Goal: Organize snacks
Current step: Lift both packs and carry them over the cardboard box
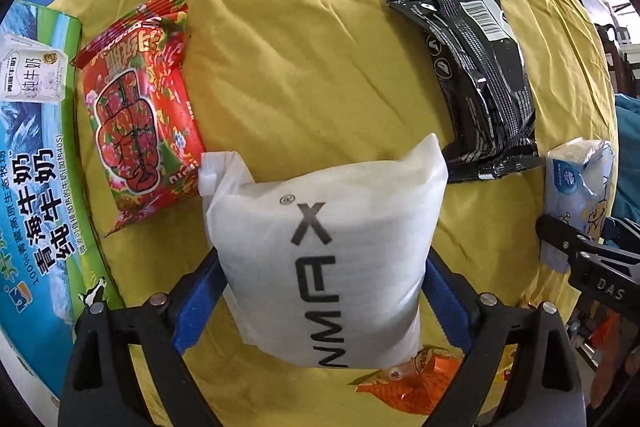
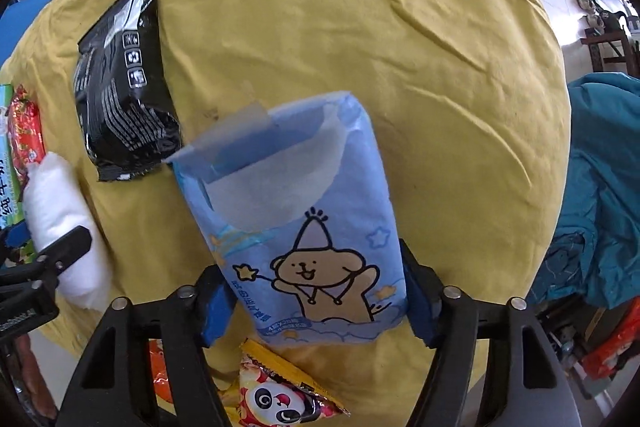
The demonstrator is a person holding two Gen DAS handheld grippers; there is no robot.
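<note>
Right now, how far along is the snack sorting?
Done: nothing visibly grouped. In hand: left gripper holds the white pouch, right gripper the blue tissue pack. Left: red packet, black packet, panda packet lie scattered on yellow cloth.

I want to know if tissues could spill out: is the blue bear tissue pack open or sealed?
Open. The blue tissue pack has its top flap peeled up, and white tissue shows in the opening.

Yellow-clothed table [image 1: 320, 47] carried a black packet [image 1: 476, 75], with a red floral packet [image 1: 140, 107] well left of it and a milk carton box [image 1: 36, 147] beyond that.
</note>
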